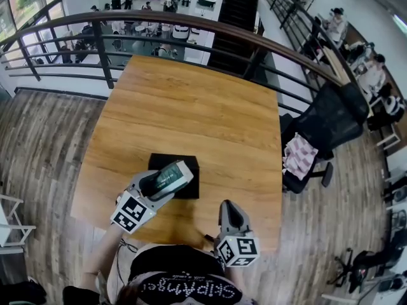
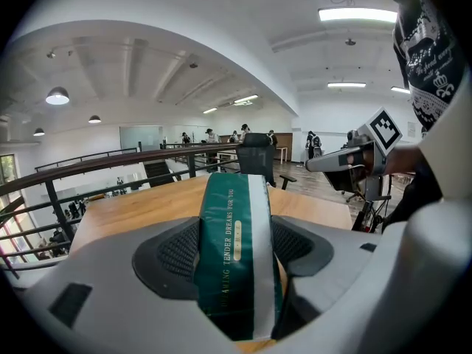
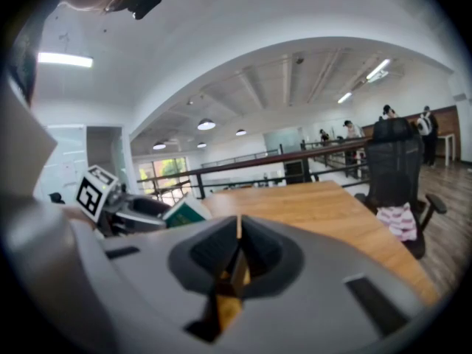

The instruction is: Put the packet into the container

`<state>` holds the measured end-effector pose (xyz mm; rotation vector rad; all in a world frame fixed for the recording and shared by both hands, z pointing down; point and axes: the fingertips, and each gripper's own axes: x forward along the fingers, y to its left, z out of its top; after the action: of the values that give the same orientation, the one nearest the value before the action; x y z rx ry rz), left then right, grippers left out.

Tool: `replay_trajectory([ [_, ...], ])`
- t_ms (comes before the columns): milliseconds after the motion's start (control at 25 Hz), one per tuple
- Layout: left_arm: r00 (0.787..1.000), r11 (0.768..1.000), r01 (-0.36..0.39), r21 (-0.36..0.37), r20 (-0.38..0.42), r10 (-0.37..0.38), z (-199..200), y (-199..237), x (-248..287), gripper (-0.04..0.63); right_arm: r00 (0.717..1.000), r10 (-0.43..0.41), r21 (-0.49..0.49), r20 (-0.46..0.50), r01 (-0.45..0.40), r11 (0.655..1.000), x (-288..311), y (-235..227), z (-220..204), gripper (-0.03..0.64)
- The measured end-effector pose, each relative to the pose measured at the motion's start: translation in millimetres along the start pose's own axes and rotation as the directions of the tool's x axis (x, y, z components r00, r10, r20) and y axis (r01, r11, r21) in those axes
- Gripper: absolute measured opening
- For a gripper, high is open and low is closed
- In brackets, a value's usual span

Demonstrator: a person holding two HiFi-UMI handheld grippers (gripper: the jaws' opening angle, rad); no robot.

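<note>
The left gripper (image 1: 173, 178) is clamped on the green packet (image 2: 236, 234), which in the head view sits over the black container (image 1: 191, 190) on the wooden surface (image 1: 191, 107), while the right gripper (image 1: 229, 206), jaws pressed together on nothing, hangs near the surface's front edge

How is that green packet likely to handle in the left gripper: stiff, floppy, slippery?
Probably light and fairly stiff: the packet stands out past the left gripper without sagging. Its smooth film looks slippery, so it might slide.
</note>
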<state>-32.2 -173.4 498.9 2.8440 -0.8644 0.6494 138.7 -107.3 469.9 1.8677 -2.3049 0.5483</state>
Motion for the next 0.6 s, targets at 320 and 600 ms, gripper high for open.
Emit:
replay_trajectory([
  [320, 0.999, 1.000, 0.026, 0.016, -0.020, -0.026, -0.8, -5.3, 10.4, 0.331, 1.000, -0.004, 0.009, -0.006, 0.004, 1.000, 0.9, -6.9, -0.5, 0.038],
  [600, 0.998, 0.997, 0.055, 0.047, -0.029, -0.054, 6.3, -5.3, 12.9, 0.331, 1.000, 0.006, 0.002, 0.009, -0.006, 1.000, 5.8, -4.4, 4.6, 0.037],
])
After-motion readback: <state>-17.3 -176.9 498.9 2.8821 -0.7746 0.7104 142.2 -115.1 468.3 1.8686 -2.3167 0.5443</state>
